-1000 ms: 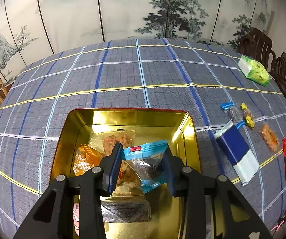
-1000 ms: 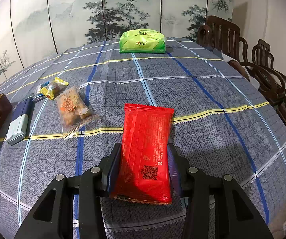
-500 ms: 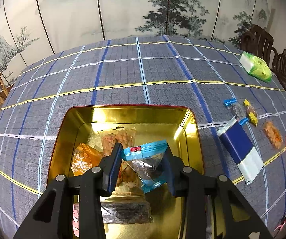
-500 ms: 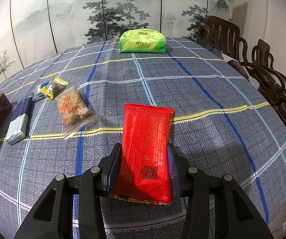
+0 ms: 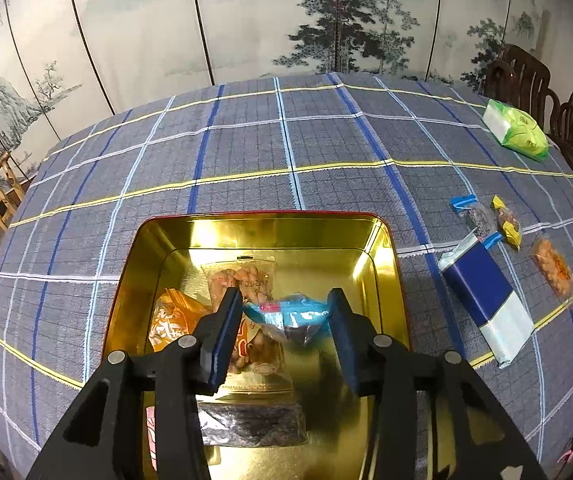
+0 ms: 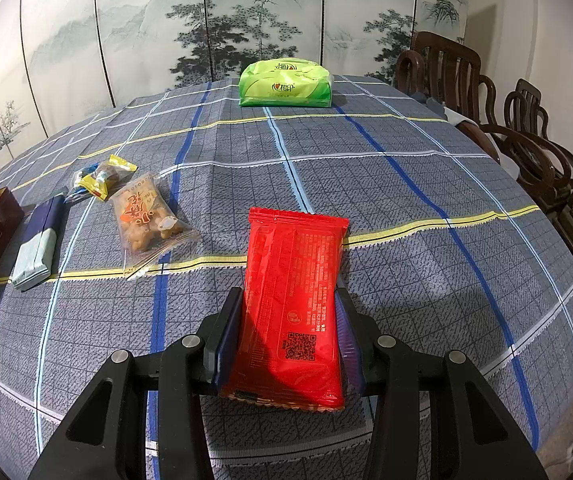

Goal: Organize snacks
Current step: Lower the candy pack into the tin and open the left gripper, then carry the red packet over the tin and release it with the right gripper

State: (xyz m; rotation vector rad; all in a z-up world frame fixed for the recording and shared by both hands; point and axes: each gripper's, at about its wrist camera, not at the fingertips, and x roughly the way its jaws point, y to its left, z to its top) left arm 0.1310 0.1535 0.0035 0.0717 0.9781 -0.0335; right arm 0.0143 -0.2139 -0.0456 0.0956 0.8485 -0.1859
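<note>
Painted folding screens (image 6: 246,20) back a desk under grey plaid cloth (image 5: 286,152). On it sits the gold-lined square tin (image 5: 382,248), several snacks already inside. Over the tin the left gripper (image 5: 284,330) has its fingers parted — the blue-edged clear wrapped snack (image 5: 290,314) looks loose between them, likely dropping. The right gripper (image 6: 290,344) clamps a red foil packet (image 6: 292,292). Next, I judge: carry the red packet left to the tin.

Gold tin (image 5: 382,248): walls enclose packets at its left and centre; right floor bare. Cloth (image 6: 406,200) right of red packet (image 6: 294,300): unobstructed. Left: clear snack bag (image 6: 146,220) and blue box (image 6: 38,240). Far: green pack (image 6: 285,84).
</note>
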